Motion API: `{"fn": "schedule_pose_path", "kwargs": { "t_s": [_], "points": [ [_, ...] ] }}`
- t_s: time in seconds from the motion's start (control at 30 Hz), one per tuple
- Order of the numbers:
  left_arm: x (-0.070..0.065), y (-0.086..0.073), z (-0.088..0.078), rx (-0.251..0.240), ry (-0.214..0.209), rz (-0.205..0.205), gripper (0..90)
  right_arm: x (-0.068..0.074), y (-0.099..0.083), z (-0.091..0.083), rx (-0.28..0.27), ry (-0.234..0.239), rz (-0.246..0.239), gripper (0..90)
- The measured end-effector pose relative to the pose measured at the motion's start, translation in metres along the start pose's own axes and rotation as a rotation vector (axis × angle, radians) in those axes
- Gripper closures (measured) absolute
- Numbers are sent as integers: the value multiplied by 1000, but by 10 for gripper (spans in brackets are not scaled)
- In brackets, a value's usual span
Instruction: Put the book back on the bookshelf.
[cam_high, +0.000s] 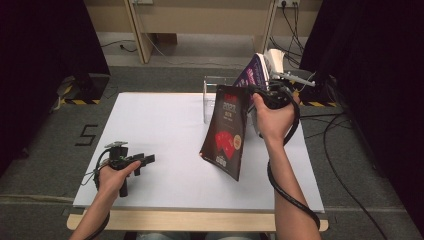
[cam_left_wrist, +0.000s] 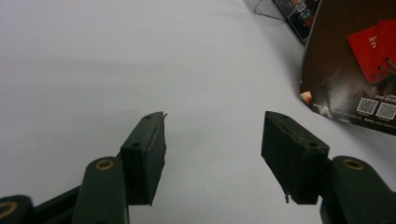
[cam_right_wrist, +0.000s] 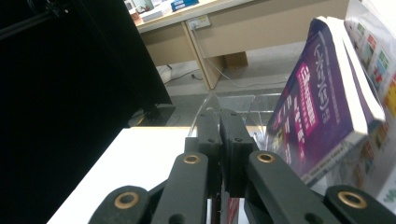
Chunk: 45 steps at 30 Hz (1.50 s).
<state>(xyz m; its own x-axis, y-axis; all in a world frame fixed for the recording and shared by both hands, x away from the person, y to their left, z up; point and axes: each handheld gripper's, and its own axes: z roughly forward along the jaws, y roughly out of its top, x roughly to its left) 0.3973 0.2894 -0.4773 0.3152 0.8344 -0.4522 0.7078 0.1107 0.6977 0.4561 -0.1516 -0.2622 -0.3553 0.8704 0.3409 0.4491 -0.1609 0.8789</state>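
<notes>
Right claw (cam_high: 250, 91) clamps dark book (cam_high: 226, 131); purple book (cam_right_wrist: 317, 102) behind.

White table (cam_high: 165, 125) bearing a clear stand (cam_high: 212, 95).

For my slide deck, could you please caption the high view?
Right gripper lifts a thin dark red-patterned booklet by its top edge above the white table; left gripper rests open.

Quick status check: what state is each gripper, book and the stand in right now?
left gripper: open, empty, resting on the table
right gripper: shut on dark booklet, which hangs lifted and tilted
purple book: leaning in clear stand
</notes>
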Motion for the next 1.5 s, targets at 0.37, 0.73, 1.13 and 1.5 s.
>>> {"fn": "schedule_pose_path", "kwargs": {
  "t_s": [0.37, 0.73, 1.13, 1.5],
  "points": [
    [1, 0, 0, 2, -1, -1, 390, 17, 31, 24, -21, 3, -32, 882],
    [2, 0, 0, 1, -1, -7, 391, 26, 55, 48, -70, -13, -51, 881],
    [5, 0, -2, -4, -3, -14, 390, 28, 85, 77, -140, -49, -56, 881],
    [8, 0, -3, -5, -4, -21, 391, 22, 61, 88, -156, -63, -88, 879]
  ]
}}
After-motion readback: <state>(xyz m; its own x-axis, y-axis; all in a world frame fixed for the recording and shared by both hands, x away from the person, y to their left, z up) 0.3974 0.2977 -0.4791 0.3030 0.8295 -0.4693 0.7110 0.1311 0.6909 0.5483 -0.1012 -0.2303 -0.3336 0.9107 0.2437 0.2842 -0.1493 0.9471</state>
